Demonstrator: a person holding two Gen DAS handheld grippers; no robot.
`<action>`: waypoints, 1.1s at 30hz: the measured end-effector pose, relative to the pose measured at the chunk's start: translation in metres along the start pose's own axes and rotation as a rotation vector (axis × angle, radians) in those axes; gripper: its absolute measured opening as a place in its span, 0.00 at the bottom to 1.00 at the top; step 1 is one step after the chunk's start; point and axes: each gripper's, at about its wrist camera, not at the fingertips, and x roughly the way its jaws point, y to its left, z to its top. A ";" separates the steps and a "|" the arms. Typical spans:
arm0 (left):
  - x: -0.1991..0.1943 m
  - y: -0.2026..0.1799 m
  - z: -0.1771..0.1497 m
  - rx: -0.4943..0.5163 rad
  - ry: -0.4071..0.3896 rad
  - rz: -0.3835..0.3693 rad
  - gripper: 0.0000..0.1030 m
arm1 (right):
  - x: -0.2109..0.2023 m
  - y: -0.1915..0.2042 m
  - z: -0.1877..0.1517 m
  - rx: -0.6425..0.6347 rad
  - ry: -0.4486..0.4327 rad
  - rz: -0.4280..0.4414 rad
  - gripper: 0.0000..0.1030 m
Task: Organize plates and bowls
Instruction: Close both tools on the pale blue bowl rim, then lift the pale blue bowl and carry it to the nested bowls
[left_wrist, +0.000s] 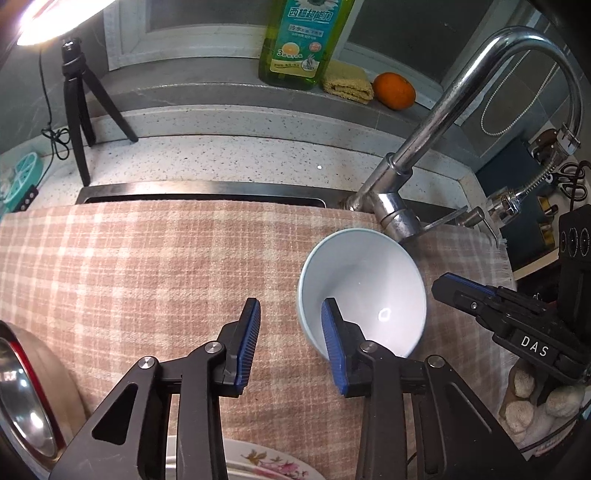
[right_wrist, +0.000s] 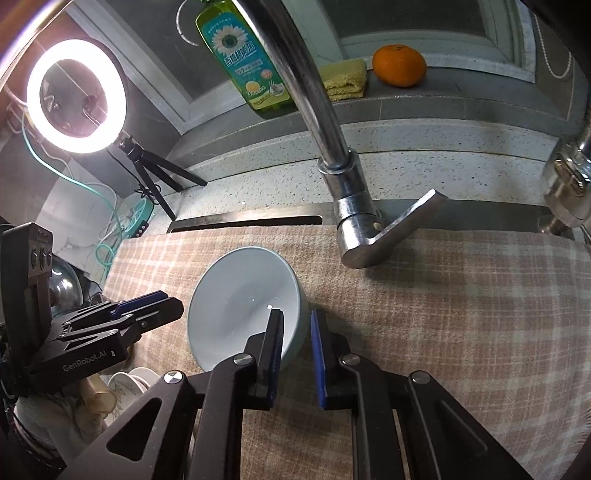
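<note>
A pale blue bowl (left_wrist: 369, 280) (right_wrist: 236, 306) stands upright on the checked cloth (left_wrist: 147, 266). My left gripper (left_wrist: 291, 317) is open at the bowl's left side. One finger shows over the bowl's inside, the other over the cloth, neither pressing. In the right wrist view its tip (right_wrist: 173, 306) sits just off the left rim. My right gripper (right_wrist: 296, 312) has narrow jaws with the bowl's right wall showing between them. In the left wrist view the right gripper (left_wrist: 439, 282) ends just outside the right rim, so I cannot tell if its pads press.
A chrome faucet (left_wrist: 399, 206) (right_wrist: 351, 229) rises just behind the bowl. A steel pot (left_wrist: 22, 398) sits at the left edge and a flowered plate (left_wrist: 258, 461) lies near the front. More dishes (right_wrist: 125, 384) sit low on the left. A tripod (left_wrist: 77, 110) stands at the back.
</note>
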 end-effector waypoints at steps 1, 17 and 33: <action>0.002 0.000 0.000 0.000 0.005 -0.003 0.31 | 0.002 0.000 0.001 0.002 0.003 0.001 0.13; 0.026 0.003 0.005 0.001 0.055 -0.041 0.12 | 0.023 -0.007 0.008 0.036 0.035 -0.011 0.09; 0.030 0.000 0.005 0.012 0.068 -0.055 0.06 | 0.032 -0.008 0.009 0.078 0.077 0.007 0.07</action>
